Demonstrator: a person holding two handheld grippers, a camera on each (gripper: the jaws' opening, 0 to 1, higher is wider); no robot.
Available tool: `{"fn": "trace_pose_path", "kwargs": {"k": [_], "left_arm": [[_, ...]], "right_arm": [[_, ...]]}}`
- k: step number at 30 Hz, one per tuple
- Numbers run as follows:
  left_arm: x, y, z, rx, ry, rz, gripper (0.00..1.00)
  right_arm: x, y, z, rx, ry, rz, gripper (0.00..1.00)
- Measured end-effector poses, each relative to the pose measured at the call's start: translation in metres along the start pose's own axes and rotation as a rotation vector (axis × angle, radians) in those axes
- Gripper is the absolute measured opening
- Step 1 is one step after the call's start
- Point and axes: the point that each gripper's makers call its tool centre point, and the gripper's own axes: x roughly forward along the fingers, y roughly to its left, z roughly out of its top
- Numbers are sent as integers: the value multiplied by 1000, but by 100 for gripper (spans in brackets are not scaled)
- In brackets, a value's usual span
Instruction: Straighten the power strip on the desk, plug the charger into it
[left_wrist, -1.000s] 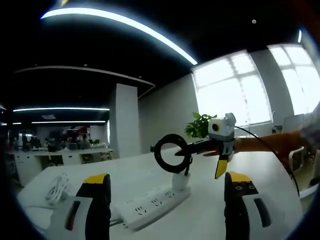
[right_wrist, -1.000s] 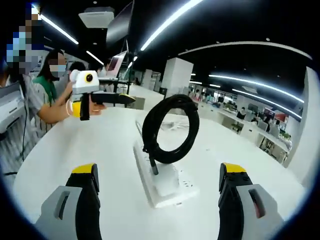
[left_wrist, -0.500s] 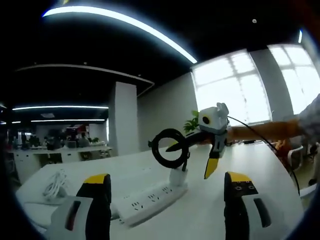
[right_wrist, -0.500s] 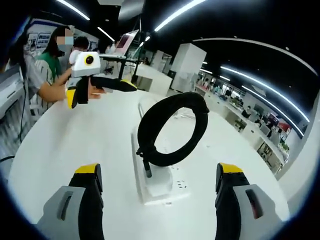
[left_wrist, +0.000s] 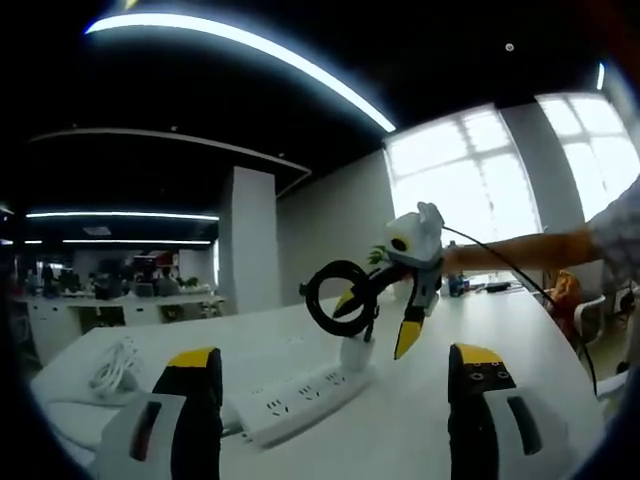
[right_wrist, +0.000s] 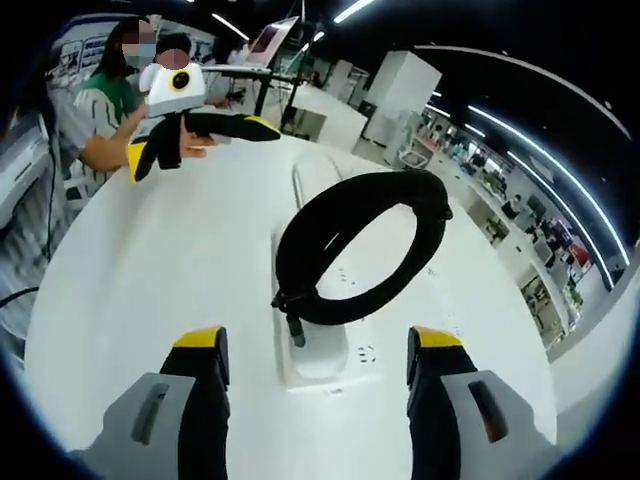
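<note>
A white power strip (left_wrist: 296, 397) lies on the white desk (left_wrist: 420, 420). At its far end a white charger (left_wrist: 355, 352) stands on it, with a black coiled cable (left_wrist: 338, 294) rising above. My left gripper (left_wrist: 336, 353) is open, low in front of the strip. My right gripper (left_wrist: 378, 315) reaches in from the right, open, its yellow tips beside the coil. In the right gripper view the cable coil (right_wrist: 350, 250) and charger (right_wrist: 318, 352) sit on the strip (right_wrist: 300, 190) just ahead of my open right gripper (right_wrist: 320, 338). My left gripper (right_wrist: 200, 145) is farther back, at upper left.
A white cable bundle (left_wrist: 110, 366) lies at the desk's left. People (right_wrist: 110, 110) stand beyond the far desk edge. Other desks and a column (right_wrist: 400, 90) are behind. Bare desk surface (right_wrist: 150, 270) lies left of the strip.
My right gripper has come closer to the coil and tilted down over it, and its jaws stand a little narrower. The left gripper has held its place.
</note>
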Motion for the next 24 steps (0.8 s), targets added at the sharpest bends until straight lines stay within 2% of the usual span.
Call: {"fn": "trace_pose_path", "kwargs": {"k": [4, 7, 15, 22, 24], "left_arm": [[-1, 1, -2, 2, 4, 6, 95], [-2, 0, -6, 7, 19, 0, 95], [-3, 0, -5, 9, 18, -3, 95], [-5, 0, -4, 0, 13, -8, 96], [-5, 0, -4, 0, 15, -9, 96]], "right_arm": [[3, -2, -5, -21, 49, 11, 61], [5, -1, -5, -29, 71, 23, 58], [14, 2, -7, -60, 152, 22, 43], [18, 6, -5, -63, 206, 26, 42], [19, 6, -6, -75, 231, 23, 39]]}}
